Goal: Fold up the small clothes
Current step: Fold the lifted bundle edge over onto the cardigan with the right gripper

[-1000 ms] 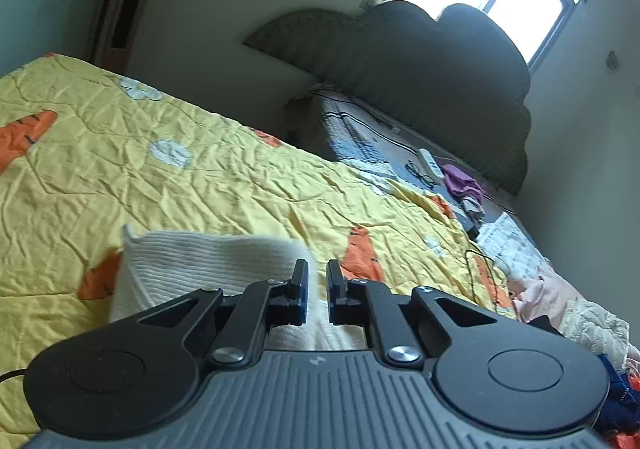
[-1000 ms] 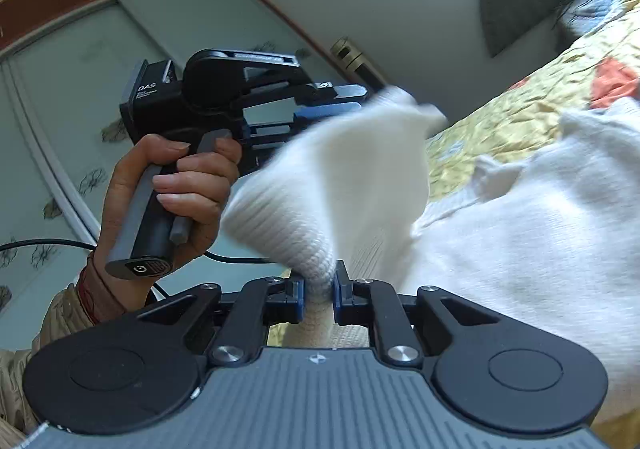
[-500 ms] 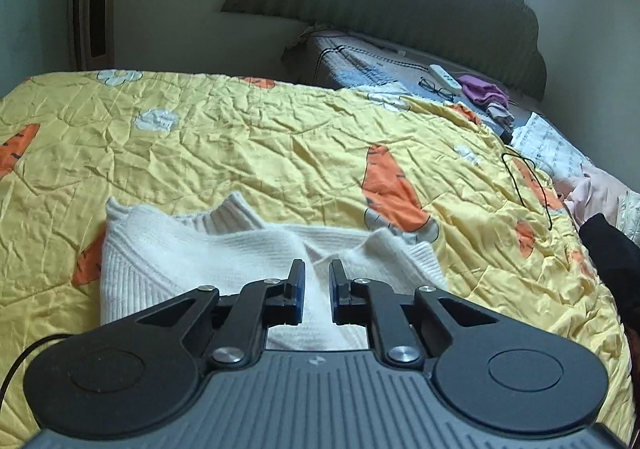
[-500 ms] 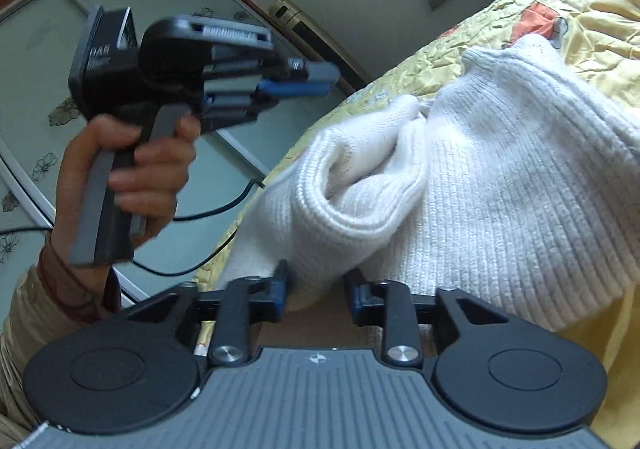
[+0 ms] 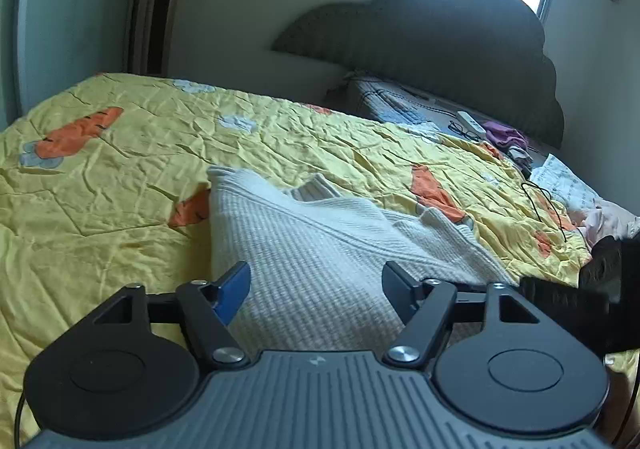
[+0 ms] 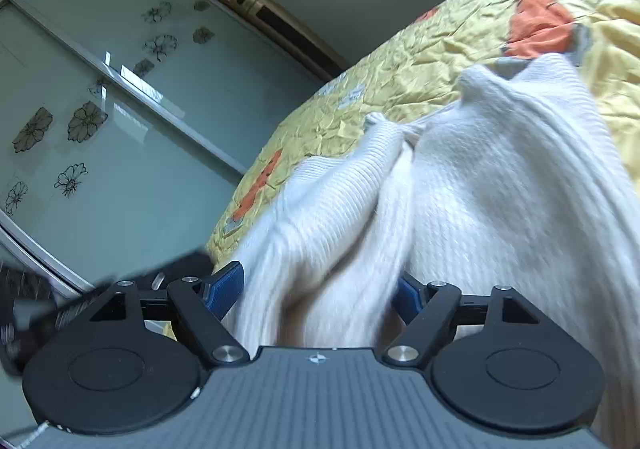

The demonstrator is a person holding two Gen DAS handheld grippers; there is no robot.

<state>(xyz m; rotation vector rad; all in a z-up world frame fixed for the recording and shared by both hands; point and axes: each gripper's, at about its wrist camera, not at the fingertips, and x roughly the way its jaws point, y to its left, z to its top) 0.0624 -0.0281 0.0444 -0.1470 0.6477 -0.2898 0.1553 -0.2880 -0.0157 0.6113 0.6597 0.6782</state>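
A small white ribbed knit sweater (image 5: pixel 320 249) lies on the yellow quilt (image 5: pixel 120 177), one side folded over the body. My left gripper (image 5: pixel 316 285) hovers low over its near edge. Its jaws are opening, and the knit lies under the gap, clear of the pads. In the right wrist view the sweater (image 6: pixel 480 189) bulges up close. My right gripper (image 6: pixel 320 289) has its jaws opening too; a loose fold sits between them, and the blue pads (image 6: pixel 224 289) stand off it. The other gripper shows as a dark blur (image 6: pixel 52 309) at the left.
The quilt with orange carrot prints covers the bed. A dark headboard (image 5: pixel 440 41), a remote (image 5: pixel 472 123), glasses and purple cloth (image 5: pixel 504 137) lie at the far end. A black cable (image 5: pixel 544 205) and a clothes pile (image 5: pixel 608 217) are right. Glass wardrobe doors (image 6: pixel 100 129) stand beyond the bed edge.
Both grippers went from shut on the sweater to wide apart. The lifted fold dropped onto the bed. Both hands came down and drew back toward the near edge.
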